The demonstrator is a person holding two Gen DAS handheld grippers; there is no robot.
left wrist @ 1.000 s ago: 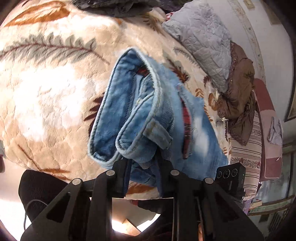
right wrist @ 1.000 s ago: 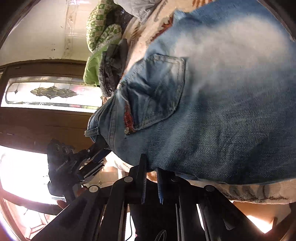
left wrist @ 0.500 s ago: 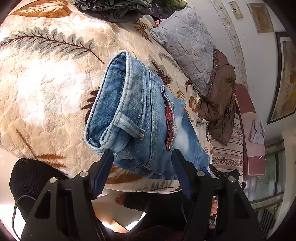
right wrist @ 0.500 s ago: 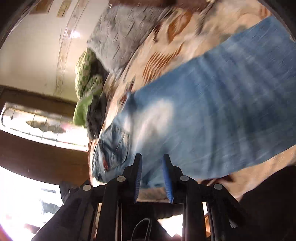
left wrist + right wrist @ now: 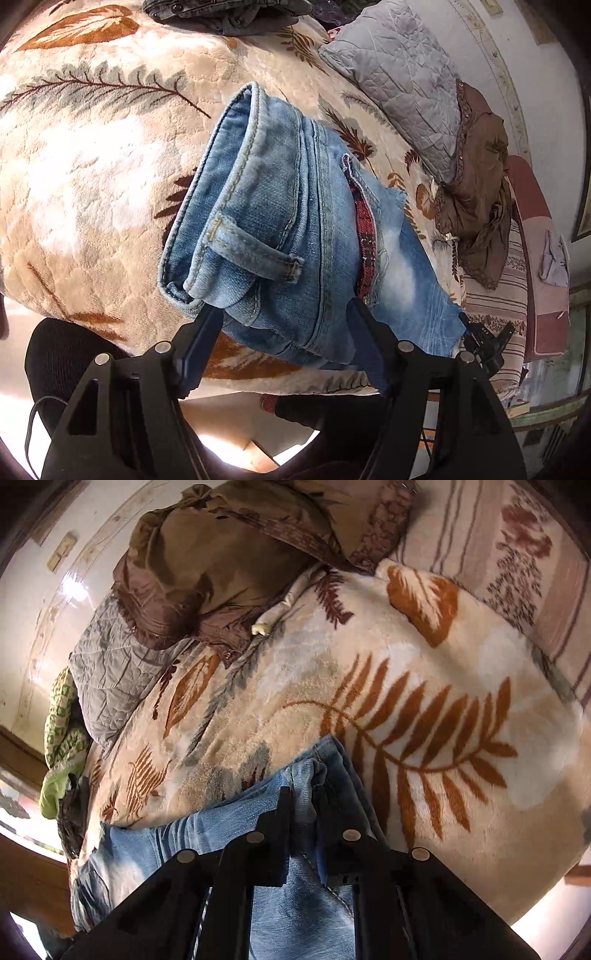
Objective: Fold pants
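Light blue jeans [image 5: 295, 229] lie folded lengthwise on a cream leaf-patterned blanket [image 5: 92, 177], waistband end toward the left wrist camera. My left gripper [image 5: 284, 332] is open, its jaws spread on either side of the waistband, not pinching it. In the right wrist view the leg end of the jeans [image 5: 317, 775] is bunched between the jaws of my right gripper [image 5: 304, 805], which is shut on it near the bed's front edge. The right gripper also shows small in the left wrist view [image 5: 484, 338].
A grey quilted pillow [image 5: 399, 81] and a brown garment [image 5: 476, 177] lie at the head of the bed. Dark folded clothes [image 5: 229, 14] sit at the far edge. A green patterned cloth [image 5: 62, 731] lies beside the pillow. A striped sheet [image 5: 517, 554] borders the blanket.
My left gripper let go of the waistband and opened wide. My right gripper swung along the jeans to the leg end and closed on it.
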